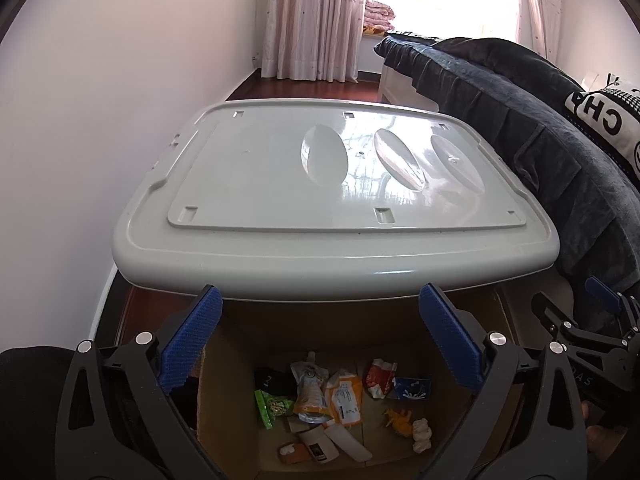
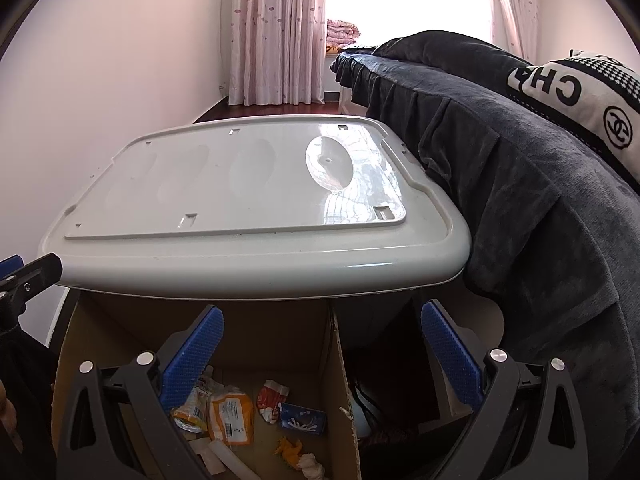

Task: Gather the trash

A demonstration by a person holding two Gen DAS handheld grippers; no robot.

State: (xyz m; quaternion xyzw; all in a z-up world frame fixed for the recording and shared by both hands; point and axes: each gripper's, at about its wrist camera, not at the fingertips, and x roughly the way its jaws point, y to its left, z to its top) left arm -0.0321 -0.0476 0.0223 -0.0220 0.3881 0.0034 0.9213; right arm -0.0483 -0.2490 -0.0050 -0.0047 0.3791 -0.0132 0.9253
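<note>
A brown cardboard box [image 1: 448,428] stands on the floor below both grippers, with several pieces of trash on its bottom: an orange pouch [image 1: 310,394], an orange packet [image 1: 346,398], a green wrapper [image 1: 272,404], a red-and-white wrapper [image 1: 379,376] and a blue packet [image 1: 412,389]. My left gripper [image 1: 320,340] hangs over the box, open, with nothing between its blue pads. My right gripper [image 2: 322,354] is open too, above the box's right wall [image 2: 344,392]. The same trash shows in the right wrist view, with the orange packet [image 2: 232,414] and the blue packet [image 2: 302,418].
A grey plastic lid-topped bin [image 1: 332,184] stands just behind the box. A bed with a dark blue cover [image 1: 540,136] runs along the right, a black-and-white pillow [image 2: 580,96] on it. White wall to the left, pink curtains [image 1: 316,16] at the back.
</note>
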